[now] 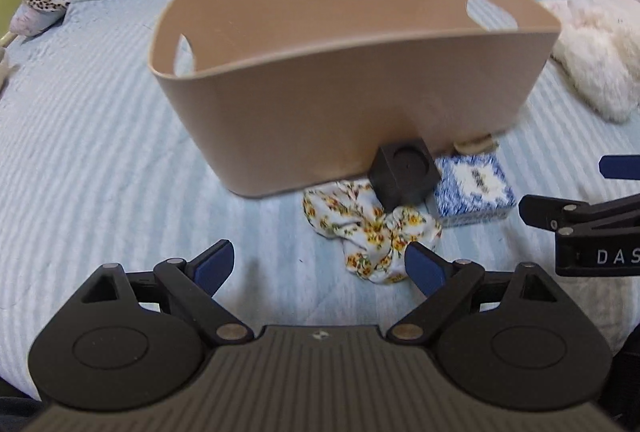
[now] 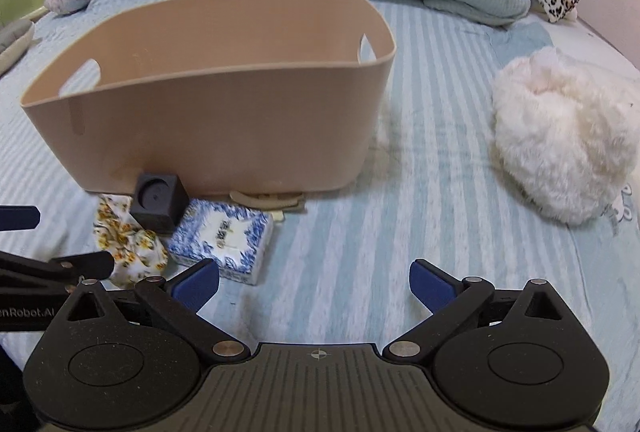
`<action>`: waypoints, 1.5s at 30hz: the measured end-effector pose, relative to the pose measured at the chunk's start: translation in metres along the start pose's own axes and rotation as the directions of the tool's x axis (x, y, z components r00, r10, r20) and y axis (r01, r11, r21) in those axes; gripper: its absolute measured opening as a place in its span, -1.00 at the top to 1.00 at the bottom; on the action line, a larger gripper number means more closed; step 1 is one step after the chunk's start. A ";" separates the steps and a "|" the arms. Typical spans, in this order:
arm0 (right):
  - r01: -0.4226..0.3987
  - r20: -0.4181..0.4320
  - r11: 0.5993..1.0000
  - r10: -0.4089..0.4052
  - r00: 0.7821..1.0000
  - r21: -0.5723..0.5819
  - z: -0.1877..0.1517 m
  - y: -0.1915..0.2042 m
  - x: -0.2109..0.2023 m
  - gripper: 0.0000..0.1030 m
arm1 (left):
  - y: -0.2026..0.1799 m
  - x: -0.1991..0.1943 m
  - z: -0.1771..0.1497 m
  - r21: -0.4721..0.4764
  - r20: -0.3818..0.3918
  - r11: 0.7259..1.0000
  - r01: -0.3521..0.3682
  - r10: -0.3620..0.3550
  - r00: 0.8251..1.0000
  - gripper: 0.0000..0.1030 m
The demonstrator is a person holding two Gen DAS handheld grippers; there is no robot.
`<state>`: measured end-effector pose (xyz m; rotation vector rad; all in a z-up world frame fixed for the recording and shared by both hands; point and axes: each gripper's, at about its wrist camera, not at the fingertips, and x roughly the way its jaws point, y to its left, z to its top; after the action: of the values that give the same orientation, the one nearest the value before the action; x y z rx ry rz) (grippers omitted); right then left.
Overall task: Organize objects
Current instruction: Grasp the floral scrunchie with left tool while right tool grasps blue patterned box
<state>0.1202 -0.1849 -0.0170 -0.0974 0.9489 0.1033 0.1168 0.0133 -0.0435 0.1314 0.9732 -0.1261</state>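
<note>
Tan, the bin [image 1: 320, 103] stands on the striped bed [image 1: 100, 151]; against its near wall lie a black cube [image 1: 404, 171], a floral cloth [image 1: 368, 228] and a blue-white box [image 1: 472, 191]. Both the left gripper [image 1: 320, 264] and right gripper [image 2: 314, 282] hover with jaws wide, holding nothing.

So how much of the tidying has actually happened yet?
Nothing looks put away so far. The tan basket shows no items inside, as far as its visible walls tell. Both the left gripper and the right gripper are open and hold nothing. Still lying on the bed in front of the basket: the floral cloth, the black cube, the blue-and-white box. The white fluffy thing sits off to the side.
</note>
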 end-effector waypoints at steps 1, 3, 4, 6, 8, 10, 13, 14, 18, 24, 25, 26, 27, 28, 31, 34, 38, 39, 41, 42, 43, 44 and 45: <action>0.007 -0.009 1.000 -0.007 1.000 -0.002 -0.002 0.001 0.004 -1.00 | -0.001 0.004 -0.001 0.006 -0.005 1.000 0.001 -0.001 1.000 -0.80; 0.021 -0.027 1.000 -0.021 0.999 -0.008 -0.005 0.001 0.010 -1.00 | -0.003 0.010 -0.002 0.010 -0.008 1.000 0.016 -0.016 1.000 -0.80; 0.024 -0.036 1.000 -0.024 0.999 -0.010 -0.006 0.002 0.013 -1.00 | -0.002 0.013 -0.003 0.007 -0.007 1.000 0.025 -0.024 1.000 -0.80; 0.021 -0.050 1.000 -0.021 0.999 -0.012 -0.008 0.003 0.017 -1.00 | 0.000 0.020 -0.003 -0.007 0.002 0.999 0.040 -0.039 0.999 -0.79; 0.019 -0.057 1.000 -0.020 0.998 -0.016 -0.009 0.005 0.020 -1.00 | 0.004 0.025 -0.004 -0.035 0.016 0.997 0.066 -0.065 0.998 -0.75; 0.019 -0.063 1.000 -0.020 0.998 -0.021 -0.009 0.007 0.022 -1.00 | 0.009 0.029 -0.006 -0.061 0.037 0.993 0.104 -0.102 0.994 -0.48; 0.012 -0.076 1.000 -0.013 0.997 -0.024 -0.011 0.010 0.026 -1.00 | 0.010 0.028 -0.005 -0.040 0.059 0.991 0.126 -0.123 0.991 0.11; 0.007 -0.080 1.000 -0.009 0.997 -0.023 -0.011 0.011 0.028 -1.00 | 0.009 0.027 -0.005 -0.026 0.062 0.991 0.130 -0.128 0.990 0.29; -0.013 -0.082 1.000 0.012 0.997 -0.009 -0.011 0.014 0.032 -1.00 | 0.007 0.023 -0.004 -0.015 0.058 0.995 0.099 -0.098 0.994 0.75; -0.049 -0.069 0.999 0.050 0.996 0.011 -0.004 0.024 0.035 -1.00 | 0.019 0.020 -0.006 -0.061 0.056 0.997 0.056 -0.053 0.997 0.76; -0.052 -0.067 0.999 0.053 0.996 0.011 -0.002 0.026 0.037 -1.00 | 0.022 0.020 -0.006 -0.067 0.054 0.996 0.054 -0.051 0.997 0.76; -0.055 -0.064 0.998 0.055 0.996 0.012 -0.001 0.029 0.038 -1.00 | 0.025 0.021 -0.006 -0.074 0.053 0.996 0.056 -0.052 0.997 0.76; -0.059 -0.064 0.998 0.060 0.996 0.013 0.000 0.031 0.039 -1.00 | 0.027 0.022 -0.005 -0.080 0.049 0.995 0.061 -0.058 0.997 0.76; -0.067 -0.067 0.998 0.068 0.995 0.013 0.000 0.033 0.041 -1.00 | 0.028 0.024 -0.005 -0.087 0.047 0.994 0.066 -0.062 0.997 0.76; -0.093 -0.063 0.996 0.092 0.994 -0.003 0.001 0.040 0.044 -1.00 | 0.031 0.026 -0.004 -0.096 0.044 0.993 0.071 -0.067 0.997 0.75; -0.091 -0.048 0.996 0.090 0.995 -0.021 0.000 0.046 0.046 -0.99 | 0.031 0.027 -0.002 -0.099 0.042 0.993 0.071 -0.067 0.997 0.75; -0.087 -0.024 0.996 0.087 0.996 -0.008 0.001 0.047 0.045 -0.71 | 0.032 0.026 -0.002 -0.100 0.044 0.992 0.072 -0.067 0.997 0.75; -0.091 -0.020 0.996 0.090 0.996 -0.008 0.001 0.046 0.044 -0.65 | 0.032 0.025 -0.002 -0.103 0.045 0.992 0.073 -0.068 0.997 0.75; -0.105 -0.013 0.994 0.105 0.994 -0.009 0.000 0.044 0.042 -0.33 | 0.033 0.024 -0.003 -0.107 0.044 0.991 0.074 -0.070 0.997 0.75; -0.105 -0.011 0.994 0.105 0.994 -0.013 0.000 0.043 0.041 -0.25 | 0.033 0.023 -0.003 -0.107 0.043 0.991 0.074 -0.070 0.997 0.75; -0.103 -0.011 0.995 0.103 0.995 -0.017 -0.001 0.042 0.039 -0.25 | 0.033 0.022 -0.002 -0.107 0.041 0.991 0.073 -0.069 0.997 0.76; -0.105 -0.010 0.994 0.105 0.994 -0.015 -0.003 0.039 0.037 -0.24 | 0.032 0.021 -0.003 -0.112 0.040 0.991 0.072 -0.068 0.997 0.76; -0.109 -0.013 0.994 0.109 0.994 -0.005 -0.004 0.036 0.036 -0.24 | 0.033 0.020 -0.002 -0.118 0.039 0.990 0.073 -0.069 0.997 0.77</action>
<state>0.1329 -0.1483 -0.0499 -0.0518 0.9663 0.2064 0.1312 0.0454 -0.0593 -0.0154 0.9488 -0.1347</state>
